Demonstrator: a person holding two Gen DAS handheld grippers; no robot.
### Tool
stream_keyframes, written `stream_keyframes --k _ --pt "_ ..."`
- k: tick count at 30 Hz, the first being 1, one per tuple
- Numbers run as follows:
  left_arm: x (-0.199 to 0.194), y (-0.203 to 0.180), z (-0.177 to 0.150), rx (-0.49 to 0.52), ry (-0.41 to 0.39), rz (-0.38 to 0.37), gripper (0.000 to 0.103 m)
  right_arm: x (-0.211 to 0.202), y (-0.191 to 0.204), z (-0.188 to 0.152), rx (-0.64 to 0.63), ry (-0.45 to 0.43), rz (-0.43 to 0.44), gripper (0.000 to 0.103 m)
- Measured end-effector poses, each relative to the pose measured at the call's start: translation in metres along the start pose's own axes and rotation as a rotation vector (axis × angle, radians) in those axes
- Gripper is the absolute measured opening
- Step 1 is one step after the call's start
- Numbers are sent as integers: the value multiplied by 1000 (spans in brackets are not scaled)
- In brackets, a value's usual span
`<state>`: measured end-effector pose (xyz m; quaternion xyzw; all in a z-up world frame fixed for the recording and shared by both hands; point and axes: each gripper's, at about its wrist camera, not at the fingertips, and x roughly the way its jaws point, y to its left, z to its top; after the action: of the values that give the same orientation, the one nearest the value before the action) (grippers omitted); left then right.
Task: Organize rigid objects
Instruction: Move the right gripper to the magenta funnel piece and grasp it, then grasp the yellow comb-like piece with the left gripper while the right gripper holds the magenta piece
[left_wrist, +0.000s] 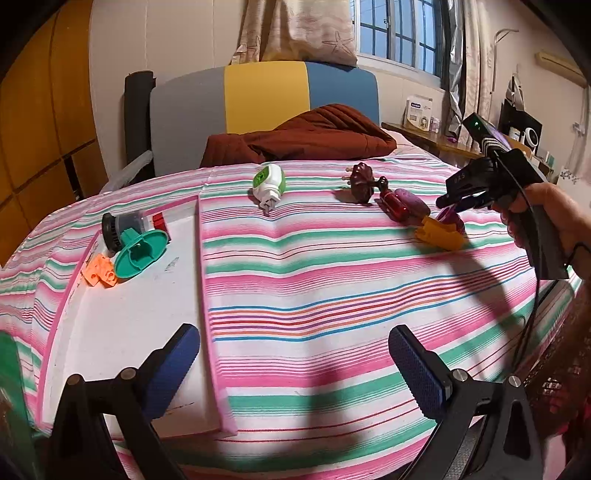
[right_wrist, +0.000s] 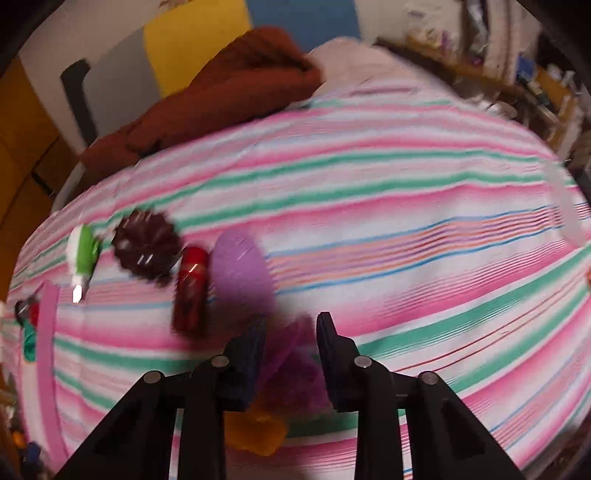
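My left gripper (left_wrist: 291, 354) is open and empty, low over the striped bed beside the white tray (left_wrist: 133, 332). The tray holds an orange block (left_wrist: 100, 272), a teal disc piece (left_wrist: 138, 254) and a grey cylinder (left_wrist: 125, 227). My right gripper (left_wrist: 448, 201) hovers at the far right over a magenta piece (right_wrist: 291, 373) and a yellow block (left_wrist: 439, 232), also seen in the right wrist view (right_wrist: 258, 428). In the blurred right wrist view the right gripper (right_wrist: 291, 339) has its jaws around the magenta piece; contact is unclear. Nearby lie a red cylinder (left_wrist: 397, 205), a purple oval (left_wrist: 412, 199), a dark maroon flower piece (left_wrist: 360, 181) and a green-white plug-in device (left_wrist: 269, 182).
A brown blanket (left_wrist: 303, 136) is bunched at the head of the bed before a grey, yellow and blue headboard (left_wrist: 266, 99). A cluttered shelf (left_wrist: 424, 129) runs along the right under the window. Wooden wardrobe doors (left_wrist: 48, 122) stand at left.
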<state>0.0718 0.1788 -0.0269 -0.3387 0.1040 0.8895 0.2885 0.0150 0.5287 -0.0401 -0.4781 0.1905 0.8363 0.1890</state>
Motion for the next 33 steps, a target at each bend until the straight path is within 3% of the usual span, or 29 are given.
stream_keyframes --k 2,8,14,19,21,24,30,33 --pt "2 -3 2 5 1 -2 103 -3 -11 3 45 -22 -50 29" --pt "7 -8 4 9 12 -4 103 -12 -31 5 158 -29 75 42" --pt "9 -8 5 6 17 4 103 0 -28 -4 144 89 181 43" --pt "12 -7 7 -13 22 6 103 -2 -22 -8 97 93 159 50" --pt "14 -6 9 -22 25 1 103 4 -23 -9 95 128 163 56" --pt "17 -8 14 -40 29 -21 103 17 -27 -14 133 195 180 57" --pt "20 -20 19 -23 23 -44 103 4 -44 -12 206 126 186 56" --pt "25 -30 23 -8 31 -59 103 -7 -56 -8 243 65 131 56"
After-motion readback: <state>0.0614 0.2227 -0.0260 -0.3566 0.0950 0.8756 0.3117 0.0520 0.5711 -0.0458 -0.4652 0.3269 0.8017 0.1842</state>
